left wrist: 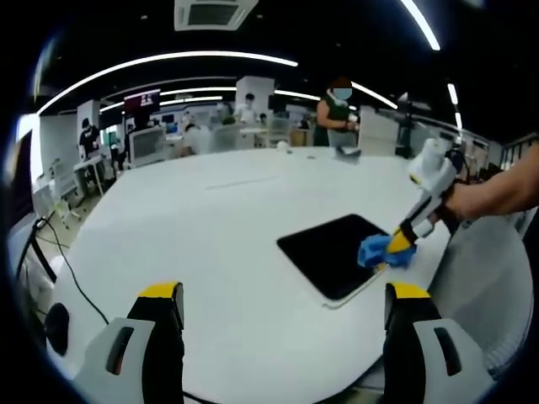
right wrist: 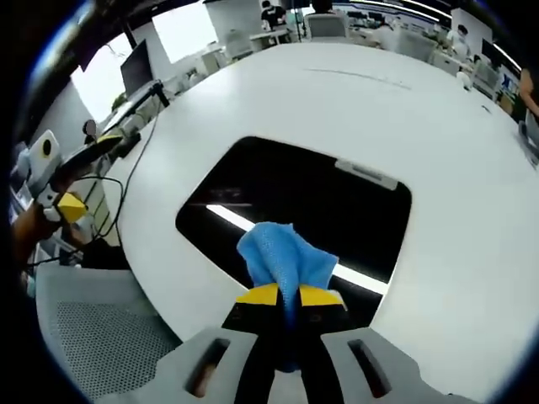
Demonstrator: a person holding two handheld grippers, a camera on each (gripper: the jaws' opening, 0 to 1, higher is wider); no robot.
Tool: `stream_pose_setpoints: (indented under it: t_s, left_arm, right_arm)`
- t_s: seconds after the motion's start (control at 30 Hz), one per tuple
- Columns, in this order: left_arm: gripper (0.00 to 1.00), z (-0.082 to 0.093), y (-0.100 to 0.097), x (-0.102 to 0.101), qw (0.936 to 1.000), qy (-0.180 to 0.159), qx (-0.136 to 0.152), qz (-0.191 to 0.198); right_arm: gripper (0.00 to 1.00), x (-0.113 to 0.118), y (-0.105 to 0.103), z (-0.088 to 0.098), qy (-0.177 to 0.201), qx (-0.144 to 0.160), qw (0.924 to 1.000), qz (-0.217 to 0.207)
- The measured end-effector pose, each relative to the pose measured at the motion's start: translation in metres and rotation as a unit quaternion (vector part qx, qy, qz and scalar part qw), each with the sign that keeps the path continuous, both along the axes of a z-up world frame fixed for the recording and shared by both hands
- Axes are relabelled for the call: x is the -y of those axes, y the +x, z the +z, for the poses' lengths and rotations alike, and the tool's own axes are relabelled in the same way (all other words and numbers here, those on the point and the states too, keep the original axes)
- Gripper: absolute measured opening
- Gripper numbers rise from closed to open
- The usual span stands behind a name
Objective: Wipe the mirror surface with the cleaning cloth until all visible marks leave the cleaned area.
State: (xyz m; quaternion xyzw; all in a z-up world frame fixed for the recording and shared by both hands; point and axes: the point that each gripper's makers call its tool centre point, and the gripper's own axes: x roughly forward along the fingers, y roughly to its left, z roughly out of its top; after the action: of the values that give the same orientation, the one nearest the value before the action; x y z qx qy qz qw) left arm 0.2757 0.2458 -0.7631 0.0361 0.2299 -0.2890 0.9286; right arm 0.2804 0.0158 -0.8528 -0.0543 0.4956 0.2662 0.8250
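A dark rectangular mirror (left wrist: 333,251) (right wrist: 295,202) with rounded corners lies flat on the white table (left wrist: 219,252), reflecting ceiling light strips. My right gripper (right wrist: 289,295) (left wrist: 396,246) is shut on a blue cleaning cloth (right wrist: 282,257) (left wrist: 375,251), which rests on the mirror's near edge in the right gripper view. In the left gripper view that gripper comes in from the right, held by a hand, with the cloth on the mirror's right edge. My left gripper (left wrist: 282,295) stands open over bare table short of the mirror, nothing between its yellow-tipped fingers (left wrist: 160,292). It also appears at the left (right wrist: 72,202).
A grey mesh chair (right wrist: 93,337) (left wrist: 497,286) sits by the table edge near the mirror. Black cables (left wrist: 59,261) hang off the table's left side. Desks, monitors and several people stand beyond the far edge; a small object (left wrist: 347,151) lies near a standing person.
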Motion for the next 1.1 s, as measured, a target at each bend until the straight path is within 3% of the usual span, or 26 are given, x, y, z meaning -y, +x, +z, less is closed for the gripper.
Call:
stream_pose_setpoints:
  t_s: [0.67,1.1]
  left_arm:
    - [1.0,-0.004,-0.008,-0.006,0.9999,0.001,-0.004,0.01]
    - [1.0,-0.009,-0.011,0.001,0.9999,-0.004,-0.009,0.005]
  right_arm:
    - [0.01,-0.04,0.001,0.0,0.007,0.01,0.9993,0.036]
    - [0.01,-0.065,0.004,0.001,0.013,0.01,0.9987,0.049]
